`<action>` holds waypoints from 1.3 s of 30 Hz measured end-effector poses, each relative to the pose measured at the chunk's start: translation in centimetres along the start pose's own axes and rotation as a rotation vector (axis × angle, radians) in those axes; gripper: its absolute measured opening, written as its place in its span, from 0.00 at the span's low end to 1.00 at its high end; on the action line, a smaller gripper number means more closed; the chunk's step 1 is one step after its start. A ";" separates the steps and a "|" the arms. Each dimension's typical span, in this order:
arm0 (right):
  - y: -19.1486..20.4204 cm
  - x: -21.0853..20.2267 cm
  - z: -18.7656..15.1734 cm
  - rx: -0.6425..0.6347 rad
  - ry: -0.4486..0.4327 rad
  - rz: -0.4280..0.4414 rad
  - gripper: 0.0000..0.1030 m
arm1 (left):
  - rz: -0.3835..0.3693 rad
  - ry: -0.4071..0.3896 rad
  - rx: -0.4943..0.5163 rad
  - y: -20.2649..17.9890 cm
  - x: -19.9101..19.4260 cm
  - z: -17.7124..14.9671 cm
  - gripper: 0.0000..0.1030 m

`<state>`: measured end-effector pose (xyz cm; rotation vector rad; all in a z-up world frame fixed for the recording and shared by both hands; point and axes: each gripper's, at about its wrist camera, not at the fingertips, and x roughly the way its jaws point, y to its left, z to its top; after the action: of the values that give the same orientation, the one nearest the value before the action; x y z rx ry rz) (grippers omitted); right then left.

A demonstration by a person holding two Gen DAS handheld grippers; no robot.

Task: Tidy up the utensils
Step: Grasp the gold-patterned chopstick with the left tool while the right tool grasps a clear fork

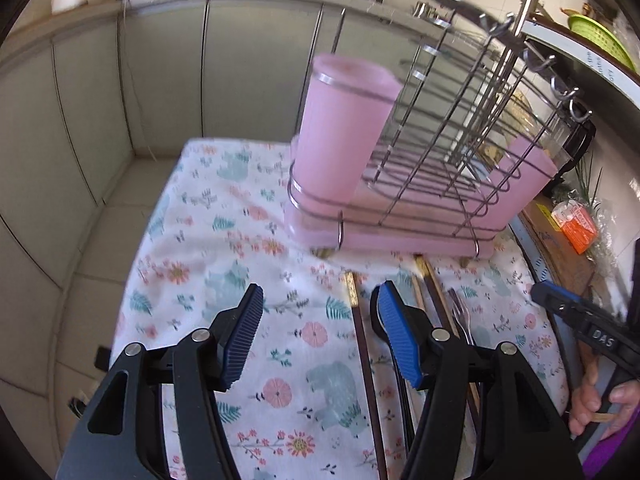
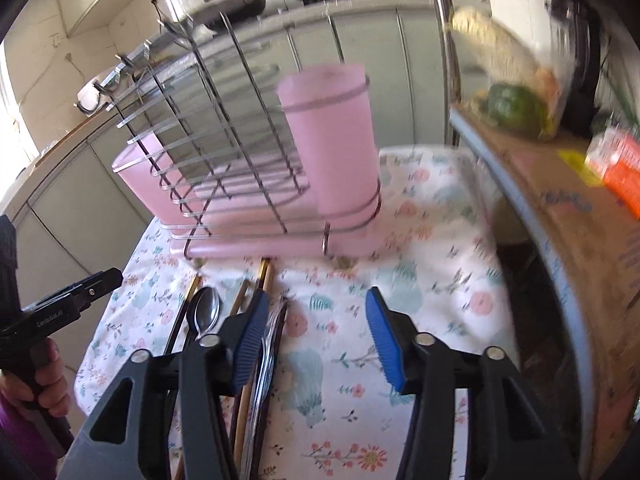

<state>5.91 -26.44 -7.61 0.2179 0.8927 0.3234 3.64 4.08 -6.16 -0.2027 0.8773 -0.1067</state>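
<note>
A pink cup-shaped utensil holder (image 1: 344,128) stands in a wire dish rack (image 1: 440,152) on a pink tray; both also show in the right wrist view, the holder (image 2: 332,140) and the rack (image 2: 224,152). Chopsticks (image 1: 360,332), a spoon (image 2: 206,312) and a fork (image 1: 462,316) lie on the floral cloth in front of the rack. My left gripper (image 1: 320,320) is open and empty above the cloth, just left of the utensils. My right gripper (image 2: 316,320) is open and empty, its left finger over the utensils.
The floral cloth (image 1: 240,240) covers the table. A cardboard box with an orange packet (image 2: 624,168) and a bag of food (image 2: 512,92) sits to the right. Cabinets (image 1: 160,80) stand behind, with pans on the counter above. The table's left edge drops to the tiled floor.
</note>
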 end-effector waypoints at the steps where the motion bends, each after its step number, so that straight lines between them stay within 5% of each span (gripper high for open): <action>1: -0.2 0.5 -0.1 0.015 0.026 0.023 0.34 | -0.010 0.021 -0.007 0.3 0.3 -0.1 0.51; 7: -0.2 3.9 -0.3 0.079 0.170 0.165 0.18 | -0.074 0.133 -0.037 1.1 2.0 -0.9 0.26; 15: 0.8 6.9 -0.1 0.106 0.228 0.210 0.18 | -0.128 0.227 -0.060 0.4 3.9 -1.0 0.26; 19: 0.8 7.4 -0.4 0.103 0.242 0.214 0.00 | -0.149 0.272 -0.056 -0.4 5.4 -0.6 0.26; 27: -2.3 4.6 0.0 0.160 0.175 0.216 0.00 | -0.115 0.314 -0.001 -2.3 8.0 0.0 0.26; 33: -1.8 3.7 0.5 0.145 0.161 0.241 0.06 | -0.107 0.341 -0.002 -2.6 9.3 -0.3 0.07; 36: -0.5 4.2 0.5 0.116 0.165 0.242 0.31 | -0.118 0.322 -0.018 -2.4 9.0 -0.4 0.07; 39: 0.7 5.1 0.7 0.090 0.172 0.224 0.35 | -0.108 0.302 -0.022 -1.9 8.2 -0.5 0.07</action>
<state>9.27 -23.93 -10.69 0.3793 1.0562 0.5163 8.43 0.75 -12.20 -0.2586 1.1689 -0.2323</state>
